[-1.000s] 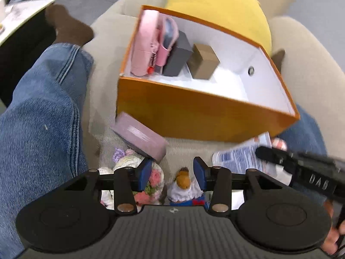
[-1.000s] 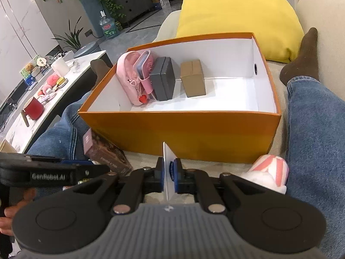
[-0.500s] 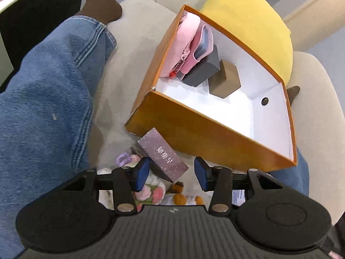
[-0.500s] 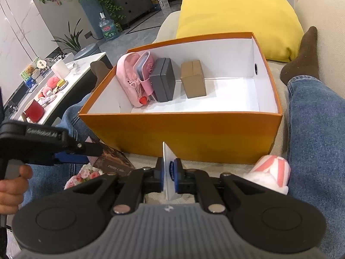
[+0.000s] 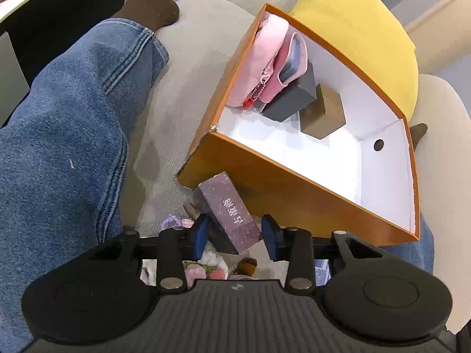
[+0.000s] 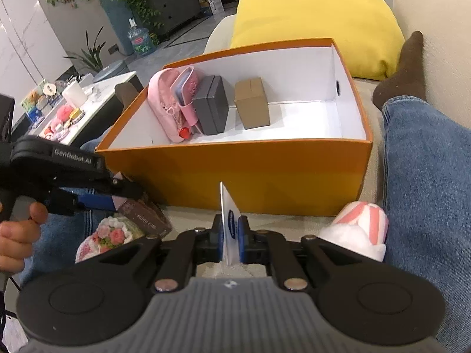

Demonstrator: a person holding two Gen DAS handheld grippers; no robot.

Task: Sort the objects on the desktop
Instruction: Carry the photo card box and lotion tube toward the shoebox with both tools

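The orange box point(image 6: 235, 170) sits on the beige sofa point(image 5: 188, 67) between the person's two denim legs, its far wall just before a yellow cushion point(image 6: 318, 20). Inside, a pink pouch point(image 6: 164, 103), a grey case point(image 6: 212, 104) and a brown carton point(image 6: 252, 103) stand side by side in the left half; the right half of the white floor is bare. In front of the near wall lies a narrow strip of sofa holding a purple card box point(image 5: 228, 209), a floral item point(image 6: 106, 236) and a pink-and-white plush point(image 6: 360, 228) against the right leg. The left gripper point(image 5: 235, 234) points steeply down at this strip, its jaws closing with the purple box between them; a gap shows on each side, so the pads do not press it yet. The left hand point(image 6: 16, 235) grasps its handle at the frame edge. The right gripper point(image 6: 231, 241) points down and forward toward the box's near wall, pinching a thin white card point(image 6: 228, 214) upright on edge.
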